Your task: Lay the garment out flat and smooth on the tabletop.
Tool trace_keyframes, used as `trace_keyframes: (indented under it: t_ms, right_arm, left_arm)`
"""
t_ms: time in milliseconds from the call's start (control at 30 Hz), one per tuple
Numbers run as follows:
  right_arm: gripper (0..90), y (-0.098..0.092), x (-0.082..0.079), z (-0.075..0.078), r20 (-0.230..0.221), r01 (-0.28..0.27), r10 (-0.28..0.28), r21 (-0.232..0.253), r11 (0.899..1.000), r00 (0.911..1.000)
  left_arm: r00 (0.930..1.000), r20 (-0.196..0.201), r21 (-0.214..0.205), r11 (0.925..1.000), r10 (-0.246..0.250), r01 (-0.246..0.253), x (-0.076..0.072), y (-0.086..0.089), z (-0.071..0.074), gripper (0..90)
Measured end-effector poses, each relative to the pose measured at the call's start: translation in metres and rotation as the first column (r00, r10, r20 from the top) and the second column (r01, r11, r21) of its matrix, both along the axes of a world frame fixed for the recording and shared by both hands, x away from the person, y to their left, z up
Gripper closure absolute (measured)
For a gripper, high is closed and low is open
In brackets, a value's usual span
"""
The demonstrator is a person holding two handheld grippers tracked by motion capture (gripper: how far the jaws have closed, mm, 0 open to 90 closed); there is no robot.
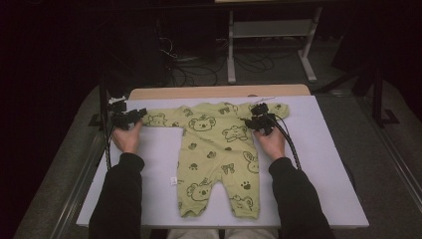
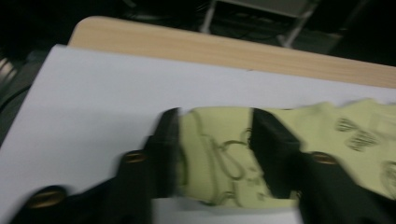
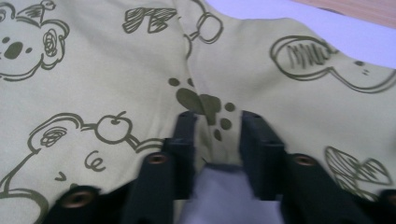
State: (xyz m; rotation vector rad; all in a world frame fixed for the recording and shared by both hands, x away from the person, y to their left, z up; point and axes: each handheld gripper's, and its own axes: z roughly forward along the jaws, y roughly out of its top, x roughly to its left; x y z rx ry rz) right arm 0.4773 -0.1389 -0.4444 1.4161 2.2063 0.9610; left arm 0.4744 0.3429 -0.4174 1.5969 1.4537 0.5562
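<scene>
The green baby suit (image 1: 217,154) lies flat on the white surface (image 1: 318,164). The left gripper (image 1: 133,115) stands released around a sleeve end; its own view shows cloth between the jaws. The right gripper (image 3: 218,122) straddles the armpit edge, released

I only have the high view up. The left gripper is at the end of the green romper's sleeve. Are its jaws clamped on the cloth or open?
Observer: Open. In the left gripper view, the left gripper has its jaws apart, with the sleeve end of the romper lying loose between them.
Operator: And the right one, by the other shoulder?
Observer: The right gripper is open too. Its jaws straddle a seam, with a paw print just ahead of the tips.
Operator: Is it over the cloth's edge?
Observer: Yes. The cloth's edge lies between the jaws, and the white mat is bare behind it.
</scene>
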Motion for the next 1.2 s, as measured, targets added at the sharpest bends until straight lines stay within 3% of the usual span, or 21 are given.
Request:
trace_keyframes:
  t_ms: [100,233,300,333,367,533,600,800,967,1200]
  right_arm:
    - [41.0,-0.007,-0.004,0.005,0.008,0.003,-0.003,0.038,0.999,1.0000]
    - [13.3,-0.018,-0.009,0.016,-0.003,-0.021,0.021,0.065,0.998,0.9998]
    - [10.0,-0.024,-0.013,0.023,0.008,-0.033,0.032,0.091,0.995,0.9994]
    - [5.1,-0.026,-0.016,0.027,0.014,-0.029,0.028,0.099,0.995,0.9995]
    - [0.0,-0.028,-0.018,0.031,0.019,-0.027,0.025,0.098,0.995,0.9995]
    - [0.0,-0.043,-0.034,0.048,0.082,-0.042,0.031,0.139,0.989,0.9962]
    - [0.0,-0.048,-0.040,0.051,0.089,-0.051,0.037,0.155,0.987,0.9953]
    - [0.0,-0.062,-0.060,0.058,0.115,-0.099,0.081,0.163,0.982,0.9901]
    - [0.0,-0.075,-0.075,0.060,0.117,-0.101,0.081,0.177,0.979,0.9899]
    - [0.0,-0.090,-0.091,0.061,0.130,-0.092,0.069,0.181,0.979,0.9891]
  left_arm:
    - [0.9972,0.032,0.013,0.9977,-0.067,0.066,-0.009,-0.002,0.007,28.6]
    - [0.9882,0.066,-0.031,0.9896,-0.138,0.141,-0.020,-0.003,0.017,13.0]
    - [0.9840,0.067,-0.027,0.9856,-0.165,0.167,-0.024,-0.004,0.021,5.9]
    - [0.9811,0.065,-0.021,0.9827,-0.182,0.184,-0.026,-0.005,0.024,0.0]
    - [0.9755,0.077,-0.006,0.9784,-0.206,0.207,-0.030,-0.005,0.027,0.0]
    - [0.9595,0.123,-0.001,0.9667,-0.254,0.256,-0.045,-0.006,0.036,0.0]
    - [0.9555,0.140,0.010,0.9653,-0.260,0.261,-0.050,-0.007,0.039,0.0]
    - [0.9406,0.145,0.028,0.9515,-0.307,0.306,-0.065,-0.010,0.044,0.0]
    - [0.9346,0.156,0.024,0.9472,-0.319,0.320,-0.075,-0.008,0.045,0.0]
    - [0.9321,0.165,0.014,0.9457,-0.322,0.325,-0.087,-0.002,0.043,0.0]
